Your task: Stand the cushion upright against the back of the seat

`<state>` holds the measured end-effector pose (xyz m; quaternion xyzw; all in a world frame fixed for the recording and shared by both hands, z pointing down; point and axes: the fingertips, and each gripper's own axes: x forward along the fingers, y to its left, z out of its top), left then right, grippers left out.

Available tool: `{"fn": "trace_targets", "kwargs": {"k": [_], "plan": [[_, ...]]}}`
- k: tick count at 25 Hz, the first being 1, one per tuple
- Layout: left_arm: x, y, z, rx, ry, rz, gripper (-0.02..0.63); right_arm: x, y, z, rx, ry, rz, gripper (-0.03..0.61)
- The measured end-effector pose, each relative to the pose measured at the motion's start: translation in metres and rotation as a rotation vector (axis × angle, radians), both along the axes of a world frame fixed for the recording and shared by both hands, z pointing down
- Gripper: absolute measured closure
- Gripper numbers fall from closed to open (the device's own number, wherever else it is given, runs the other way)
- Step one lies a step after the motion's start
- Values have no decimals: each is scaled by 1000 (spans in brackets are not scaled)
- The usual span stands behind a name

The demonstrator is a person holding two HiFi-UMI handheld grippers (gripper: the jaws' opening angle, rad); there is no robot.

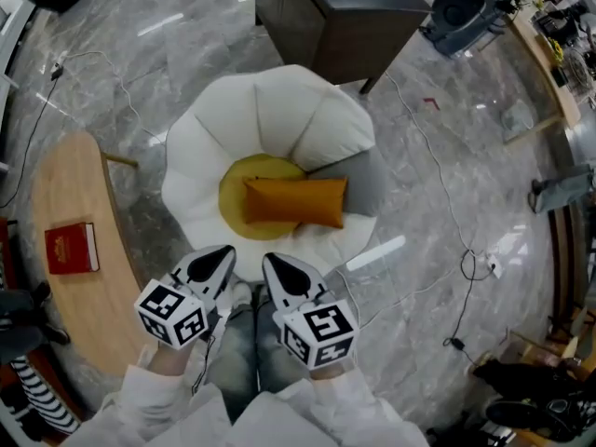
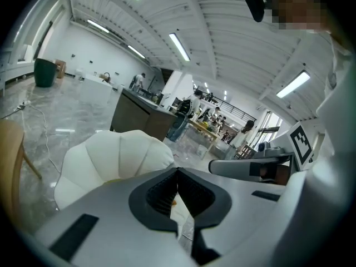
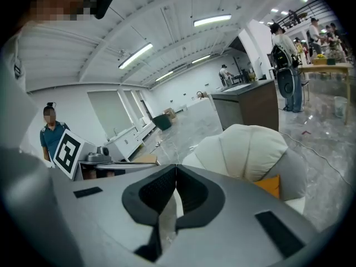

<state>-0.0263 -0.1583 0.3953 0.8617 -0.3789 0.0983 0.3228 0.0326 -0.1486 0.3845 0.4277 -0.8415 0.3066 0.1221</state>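
Observation:
An orange cushion [image 1: 295, 201] lies flat across the yellow seat [image 1: 235, 194] of a white petal-backed chair [image 1: 270, 119] in the head view. A corner of the cushion [image 3: 270, 185] shows in the right gripper view beside the chair back [image 3: 253, 149]. My left gripper [image 1: 223, 253] and right gripper [image 1: 272, 261] hover side by side just in front of the seat's near edge, both shut and empty, apart from the cushion. In the left gripper view the chair back [image 2: 119, 152] rises behind the shut jaws.
A curved wooden table [image 1: 74, 250] with a red book [image 1: 72, 248] stands at the left. A dark cabinet [image 1: 335, 17] is behind the chair. Cables [image 1: 456, 277] trail over the marble floor at the right. A grey cushion [image 1: 368, 180] sits at the chair's right side.

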Motion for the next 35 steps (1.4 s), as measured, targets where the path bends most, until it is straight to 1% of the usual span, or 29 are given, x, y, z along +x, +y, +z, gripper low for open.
{"fn": "trace_targets", "kwargs": {"k": [6, 10, 14, 18, 24, 29, 31, 34, 35], "plan": [[0, -16, 56, -47, 16, -39, 607, 0, -11, 59, -31, -46, 24, 566], [2, -25, 93, -71, 28, -45, 607, 4, -21, 101, -58, -62, 52, 566], [2, -36, 131, -100, 57, -86, 607, 2, -32, 136, -61, -57, 32, 566], [2, -45, 173, -129, 62, -111, 607, 2, -41, 175, -67, -47, 20, 566], [5, -48, 224, -151, 44, -92, 606, -2, -47, 225, -80, -29, 5, 566], [4, -47, 271, -194, 58, -78, 607, -5, -51, 263, -100, -26, 15, 566], [3, -47, 286, -207, 76, -82, 607, -6, -51, 277, -109, -22, 24, 566], [7, -50, 303, -215, 132, -87, 607, -3, -52, 298, -123, -32, 46, 566], [9, -50, 310, -219, 138, -86, 607, -1, -52, 305, -125, -33, 53, 566]]}}
